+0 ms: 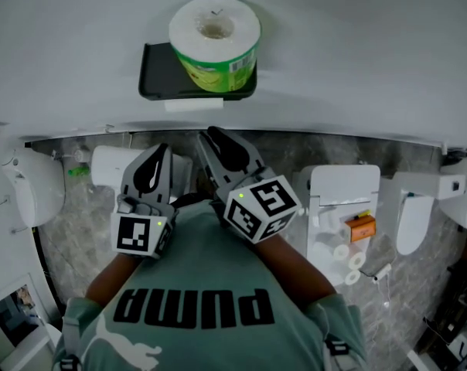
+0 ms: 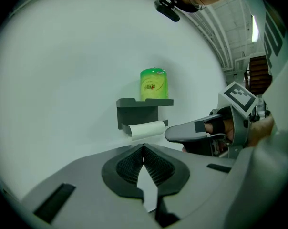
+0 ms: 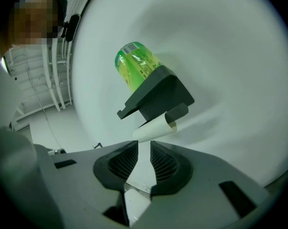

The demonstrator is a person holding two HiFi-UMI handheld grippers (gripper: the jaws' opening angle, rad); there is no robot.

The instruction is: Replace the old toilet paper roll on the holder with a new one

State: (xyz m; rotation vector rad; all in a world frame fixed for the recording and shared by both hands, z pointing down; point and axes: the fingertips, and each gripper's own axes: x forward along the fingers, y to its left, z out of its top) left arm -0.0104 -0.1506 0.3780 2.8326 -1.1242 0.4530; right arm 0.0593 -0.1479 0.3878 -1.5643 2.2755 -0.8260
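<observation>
Green-wrapped new roll [image 1: 215, 43] upright atop holder [image 1: 156, 76]; old roll [image 2: 146, 129] beneath.

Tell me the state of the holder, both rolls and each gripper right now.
Green-wrapped new toilet paper roll: upright on the holder's shelf, wrapper on.
White spent paper tube: on the arm under the shelf, not yet removed.
Dark grey wall-mounted holder: shelf and arm both occupied.
Left gripper: jaws together, empty.
Right gripper: jaws slightly apart, empty.

Head view looks down; both gripper views face holder [image 2: 134, 111].
</observation>
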